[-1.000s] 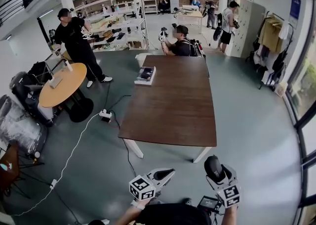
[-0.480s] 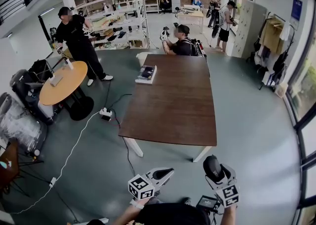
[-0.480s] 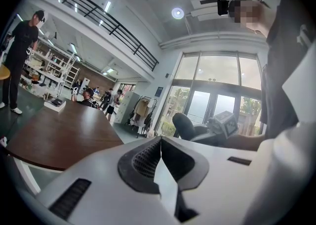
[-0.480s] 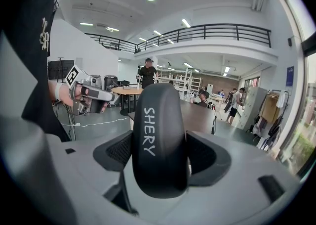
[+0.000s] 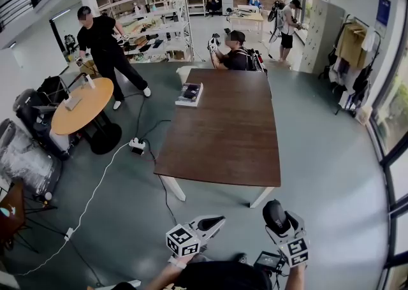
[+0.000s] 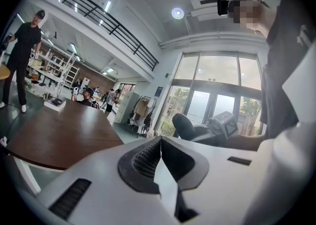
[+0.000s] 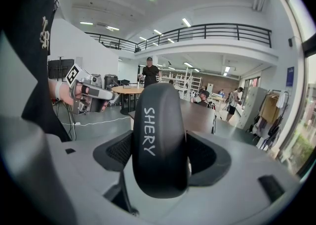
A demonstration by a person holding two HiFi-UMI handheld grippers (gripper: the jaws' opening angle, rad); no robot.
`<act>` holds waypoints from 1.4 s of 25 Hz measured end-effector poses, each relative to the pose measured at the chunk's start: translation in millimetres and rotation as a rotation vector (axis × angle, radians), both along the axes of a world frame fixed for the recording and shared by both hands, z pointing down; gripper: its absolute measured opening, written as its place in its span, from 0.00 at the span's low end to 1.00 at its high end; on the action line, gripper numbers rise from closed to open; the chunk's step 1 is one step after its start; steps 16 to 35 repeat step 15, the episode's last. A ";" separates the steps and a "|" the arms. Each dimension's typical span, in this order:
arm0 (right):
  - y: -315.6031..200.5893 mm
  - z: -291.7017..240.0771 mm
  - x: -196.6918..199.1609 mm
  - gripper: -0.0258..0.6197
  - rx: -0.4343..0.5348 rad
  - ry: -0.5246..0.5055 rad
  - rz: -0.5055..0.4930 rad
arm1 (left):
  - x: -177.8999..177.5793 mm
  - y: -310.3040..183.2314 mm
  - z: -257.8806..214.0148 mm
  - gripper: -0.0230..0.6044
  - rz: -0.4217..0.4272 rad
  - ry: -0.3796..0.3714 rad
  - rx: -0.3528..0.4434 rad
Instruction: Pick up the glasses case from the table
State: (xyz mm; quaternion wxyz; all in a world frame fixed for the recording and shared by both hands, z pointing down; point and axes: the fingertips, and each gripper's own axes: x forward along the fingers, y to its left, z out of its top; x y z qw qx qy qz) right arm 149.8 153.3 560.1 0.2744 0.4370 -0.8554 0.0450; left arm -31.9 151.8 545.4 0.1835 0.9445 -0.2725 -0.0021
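A black glasses case [image 7: 159, 139] with white lettering stands clamped between the jaws of my right gripper [image 5: 278, 220]; in the head view the glasses case [image 5: 276, 215] shows as a dark oval at the gripper's tip. My right gripper is held close to my body, short of the near edge of the brown table [image 5: 223, 130]. My left gripper [image 5: 215, 222] is beside it on the left, jaws pressed together with nothing between them. In the left gripper view the black pads [image 6: 146, 157] meet, and the glasses case [image 6: 183, 125] shows at the right.
A stack of books [image 5: 189, 95] lies at the table's far left corner. A seated person [image 5: 236, 53] is at the far end. A round wooden table [image 5: 81, 107] stands left, with a power strip [image 5: 136, 146] and cables on the floor. Another person [image 5: 105, 50] walks by the shelves.
Both grippers are unmoved. The person in black by the shelves has stepped to the right, away from the round table.
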 end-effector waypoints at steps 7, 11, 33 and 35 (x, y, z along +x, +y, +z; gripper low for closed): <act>2.7 0.5 -6.0 0.54 0.000 0.007 -0.002 | -5.9 2.6 1.4 0.05 0.001 0.003 -0.002; 3.0 0.4 -5.6 0.54 0.005 0.005 -0.003 | -4.7 3.3 0.8 0.05 0.005 0.004 0.001; 0.1 -2.4 -5.1 0.54 0.017 0.005 -0.004 | -3.8 1.1 -1.2 0.05 0.007 0.002 0.012; 0.1 -2.4 -5.1 0.54 0.017 0.005 -0.004 | -3.8 1.1 -1.2 0.05 0.007 0.002 0.012</act>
